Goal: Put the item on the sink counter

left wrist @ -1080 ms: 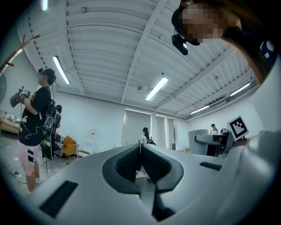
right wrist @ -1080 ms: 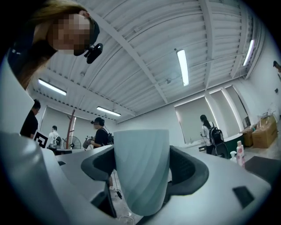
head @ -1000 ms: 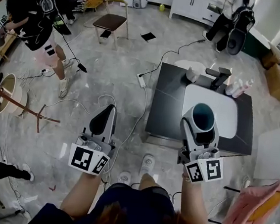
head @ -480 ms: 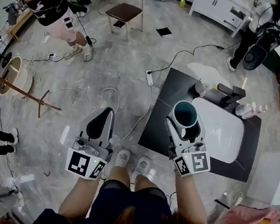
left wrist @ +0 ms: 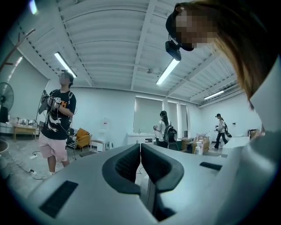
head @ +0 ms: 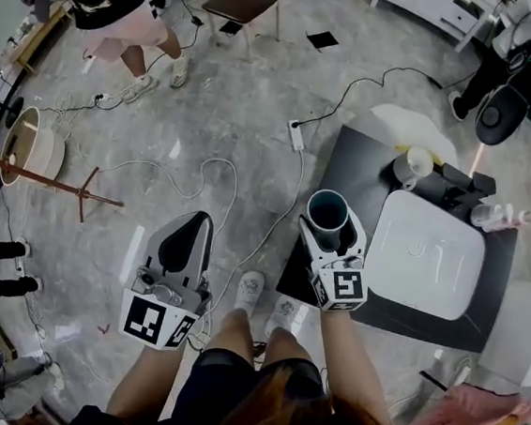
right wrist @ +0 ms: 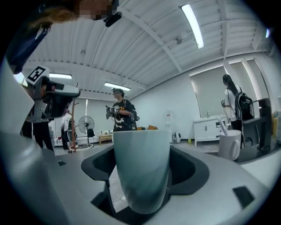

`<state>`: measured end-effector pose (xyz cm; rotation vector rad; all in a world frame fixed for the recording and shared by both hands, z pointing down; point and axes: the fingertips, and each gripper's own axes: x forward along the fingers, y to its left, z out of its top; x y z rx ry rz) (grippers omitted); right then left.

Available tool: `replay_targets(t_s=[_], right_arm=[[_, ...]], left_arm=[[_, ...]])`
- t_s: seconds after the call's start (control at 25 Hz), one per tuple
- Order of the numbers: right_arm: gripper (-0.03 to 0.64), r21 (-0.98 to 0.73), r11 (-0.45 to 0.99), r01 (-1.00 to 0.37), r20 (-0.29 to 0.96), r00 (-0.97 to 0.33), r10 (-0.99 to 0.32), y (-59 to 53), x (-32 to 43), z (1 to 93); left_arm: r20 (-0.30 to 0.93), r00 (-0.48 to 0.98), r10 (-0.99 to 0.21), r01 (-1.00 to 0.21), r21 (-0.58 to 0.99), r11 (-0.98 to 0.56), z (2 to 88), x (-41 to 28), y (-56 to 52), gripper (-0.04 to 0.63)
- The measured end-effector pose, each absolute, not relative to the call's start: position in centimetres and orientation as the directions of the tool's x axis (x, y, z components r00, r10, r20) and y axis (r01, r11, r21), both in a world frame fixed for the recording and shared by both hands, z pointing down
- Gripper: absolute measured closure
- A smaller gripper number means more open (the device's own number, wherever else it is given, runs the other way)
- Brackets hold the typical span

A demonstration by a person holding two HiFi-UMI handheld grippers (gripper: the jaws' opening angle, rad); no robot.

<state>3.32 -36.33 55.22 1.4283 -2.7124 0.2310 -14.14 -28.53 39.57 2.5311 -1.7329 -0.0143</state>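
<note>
My right gripper (head: 328, 228) is shut on a teal cup (head: 327, 210), held upright with its mouth up, over the near left edge of the dark sink counter (head: 346, 168). In the right gripper view the cup (right wrist: 141, 167) fills the gap between both jaws. The white basin (head: 427, 263) lies to the right of the cup. A white mug (head: 414, 163) (right wrist: 229, 145) stands on the counter behind it, beside the black faucet (head: 463, 186). My left gripper (head: 191, 227) hangs over the floor to the left, its jaws shut (left wrist: 140, 148) on nothing.
Bottles (head: 497, 217) stand at the counter's back right. A power strip (head: 295, 135) and cables cross the floor left of the counter. A wooden stand (head: 51, 186), a chair (head: 240, 4), people (head: 108, 2) and a pink cloth (head: 470, 422) surround the spot.
The cup in my right gripper has shifted from over the white basin to the counter's dark left edge. My left gripper stays shut at my left side.
</note>
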Motion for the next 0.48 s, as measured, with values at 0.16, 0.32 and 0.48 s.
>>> replay_targets(t_s=[0.16, 0.32, 0.48], right_arm=[[0.233, -0.115, 0.496, -0.861, 0.161, -0.509, -0.846, -37.6, 4.0, 57.6], [0.229, -0.135, 0.444, -0.886, 0.159, -0.462, -0.873, -37.6, 4.5, 58.8], [0.229, -0.104, 0.448, -0.888, 0.171, -0.460, -0.871, -36.9, 4.4, 59.0]], left_arm=[[0.051, 0.388, -0.920, -0.921, 0.067, -0.385, 40.2, -14.5, -31.0, 0.572], [0.053, 0.427, -0.903, -0.903, 0.082, -0.422, 41.0, -13.5, -33.0, 0.572], [0.048, 0.468, -0.882, -0.882, 0.080, -0.464, 41.0, -12.3, -34.3, 0.571]])
